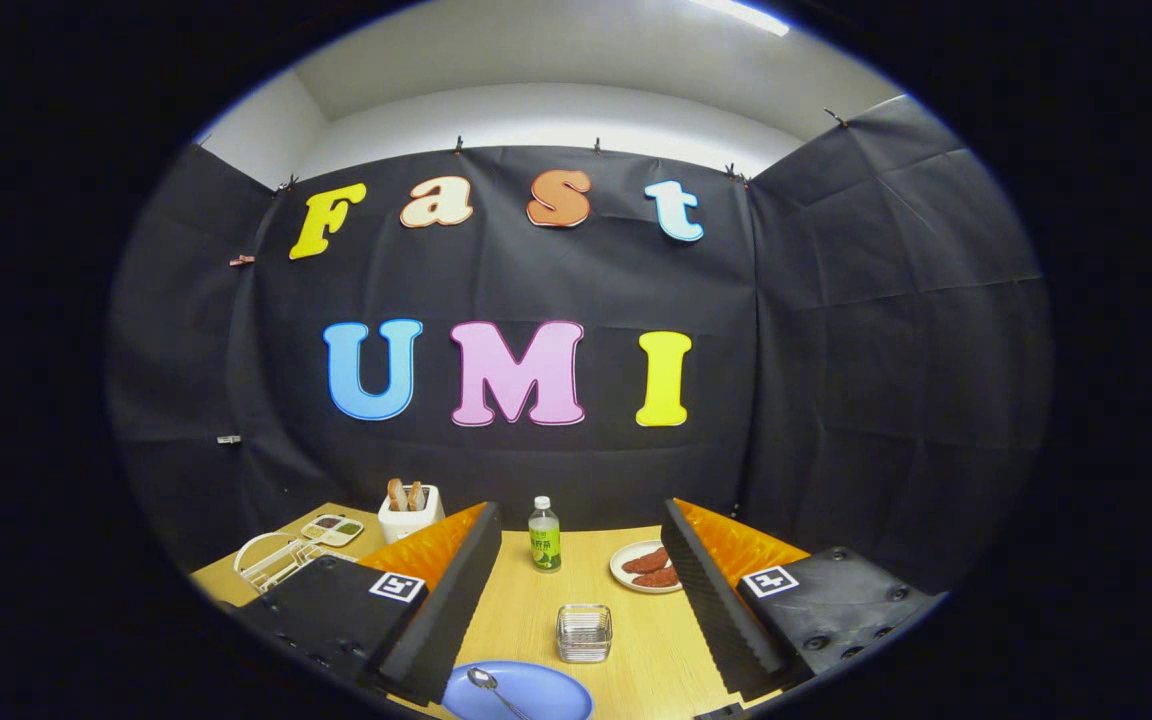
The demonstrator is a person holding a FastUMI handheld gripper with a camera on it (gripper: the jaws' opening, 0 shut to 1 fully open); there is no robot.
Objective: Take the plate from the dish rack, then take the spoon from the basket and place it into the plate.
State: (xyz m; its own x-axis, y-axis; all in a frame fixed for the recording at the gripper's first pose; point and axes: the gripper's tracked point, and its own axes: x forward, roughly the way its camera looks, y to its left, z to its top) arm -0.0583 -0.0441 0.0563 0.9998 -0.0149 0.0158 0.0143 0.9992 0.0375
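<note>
Gripper view: tool (576,600) open, one spoon (492,689) on one plate (546,692).

Spoon (492,688) lies on plate (526,692), basket (584,632) behind, bottle (544,535) beyond.

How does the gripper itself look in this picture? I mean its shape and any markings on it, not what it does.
The gripper has two long wedge-shaped fingers with ribbed inner faces, standing wide apart and holding nothing. Behind each finger sits a dark, flat housing with round screw heads. Each housing carries a square black-and-white marker tag. No cable is visible.
</note>
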